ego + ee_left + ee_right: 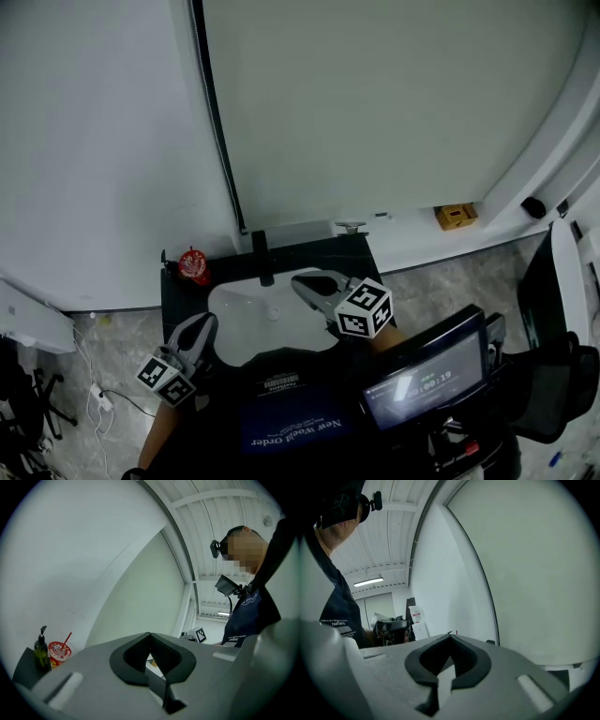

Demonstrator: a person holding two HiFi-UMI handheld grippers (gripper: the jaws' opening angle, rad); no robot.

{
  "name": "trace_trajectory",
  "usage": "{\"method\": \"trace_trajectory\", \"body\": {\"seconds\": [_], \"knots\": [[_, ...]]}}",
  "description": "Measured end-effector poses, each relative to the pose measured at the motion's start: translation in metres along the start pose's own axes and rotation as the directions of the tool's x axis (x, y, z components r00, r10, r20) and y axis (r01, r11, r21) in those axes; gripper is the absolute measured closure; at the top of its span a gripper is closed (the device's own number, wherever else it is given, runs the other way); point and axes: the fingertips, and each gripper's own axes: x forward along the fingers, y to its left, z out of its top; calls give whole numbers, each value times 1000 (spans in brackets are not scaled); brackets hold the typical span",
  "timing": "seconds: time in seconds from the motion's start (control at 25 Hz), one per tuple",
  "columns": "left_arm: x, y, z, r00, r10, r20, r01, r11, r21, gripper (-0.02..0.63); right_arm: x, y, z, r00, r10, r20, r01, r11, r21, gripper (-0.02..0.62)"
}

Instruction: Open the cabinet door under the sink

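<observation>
Red cup (193,266) on counter's left corner; left gripper (207,322) clenched, empty, by the sink (246,309) left edge; right gripper (302,279) clenched, empty, above its right rim; cabinet door beneath hidden in all views.

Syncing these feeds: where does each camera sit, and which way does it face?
Head view: on the person's head, steeply down at the sink, left gripper, right gripper and shirt.
Left gripper view: on the left gripper, along its shut jaws toward the wall; shirt at right.
Right gripper view: on the right gripper, along its shut jaws toward the wall; shirt at left.
Shared: the red cup, in head and left gripper views.
</observation>
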Motion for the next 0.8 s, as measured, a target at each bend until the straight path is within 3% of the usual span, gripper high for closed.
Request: {"method": "trace_trajectory", "body": {"seconds": [0.2, 0.36, 0.56, 0.8], "knots": [[0, 3, -10, 1000, 7, -30, -6, 1000, 22, 606, -1, -1, -1, 1000, 3, -4, -3, 1000, -6, 595], [1, -3, -3, 1000, 10, 6, -10, 1000, -6, 606, -1, 1, -4, 1000, 10, -22, -11, 998, -55, 595], [-3, 2, -12, 999, 34, -25, -34, 999, 24, 606, 2, 1, -4, 999, 21, -26, -22, 998, -65, 595], [-1, -2, -9, 999, 32, -4, -32, 999, 7, 606, 1, 0, -7, 999, 24, -31, -27, 997, -72, 595]]}}
